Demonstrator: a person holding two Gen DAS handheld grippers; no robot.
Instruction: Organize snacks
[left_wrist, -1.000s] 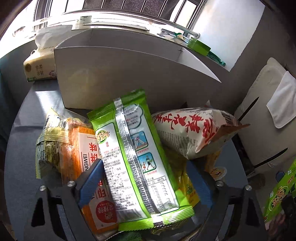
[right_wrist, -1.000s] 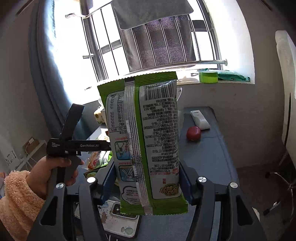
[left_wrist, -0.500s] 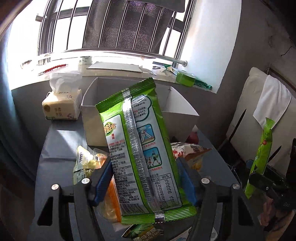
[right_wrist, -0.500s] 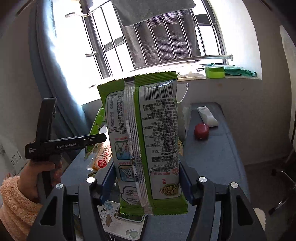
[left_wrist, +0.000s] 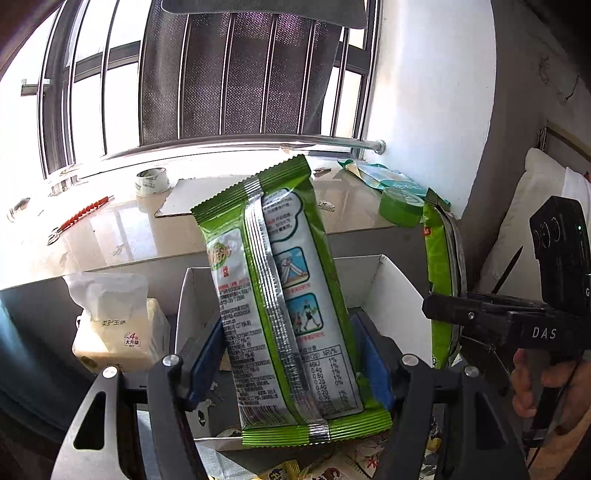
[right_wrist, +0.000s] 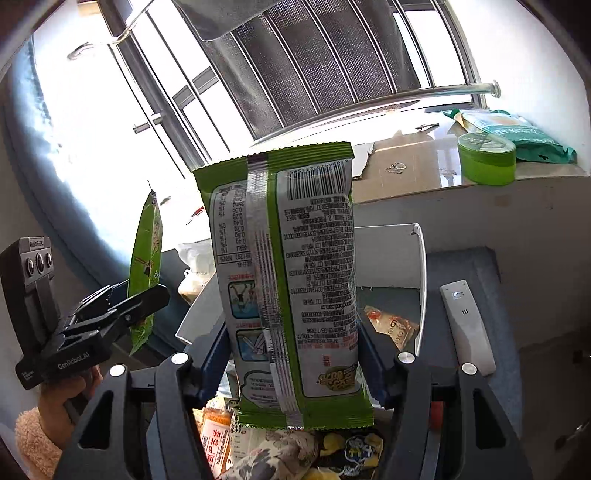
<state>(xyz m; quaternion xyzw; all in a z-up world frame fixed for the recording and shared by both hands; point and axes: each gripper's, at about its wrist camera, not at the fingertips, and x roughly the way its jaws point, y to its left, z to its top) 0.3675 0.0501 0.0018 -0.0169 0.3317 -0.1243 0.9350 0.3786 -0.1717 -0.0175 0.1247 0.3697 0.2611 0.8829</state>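
Both of my grippers are loaded. My left gripper (left_wrist: 291, 363) is clamped on a green snack packet (left_wrist: 284, 306), its blue pads pressing the packet's sides low down, so the packet stands nearly upright with its back seam facing me. My right gripper (right_wrist: 291, 365) is clamped the same way on a second green snack packet (right_wrist: 291, 280), barcode end up. Each packet also shows edge-on in the other camera, so the two are held in the air side by side, near each other but apart.

Just below my fingers lies the loose pile of snacks (right_wrist: 295, 448): an orange packet, a yellow one, a crumpled pale bag, others I cannot name. They lie on the dark table (right_wrist: 491, 310), unsorted as far as I can see, so I judge most of the work is left.

Just beyond stands the white cardboard box (left_wrist: 395, 291), open at the top with its flaps raised. Both packets hang above its near edge, not yet inside. The right camera sees into it: one small orange-and-clear packet (right_wrist: 391, 325) lies on its floor, and the rest of the floor that I can see is bare. So at most a little has been filed, and these two matching packets look like the next to go in, probably together.

Beside the box are a tissue pack (left_wrist: 114, 332) to its left and a white remote (right_wrist: 467, 325) to its right. Farther off, the windowsill (left_wrist: 147, 236) carries a green tape roll (right_wrist: 485, 158) and a sheet of cardboard.
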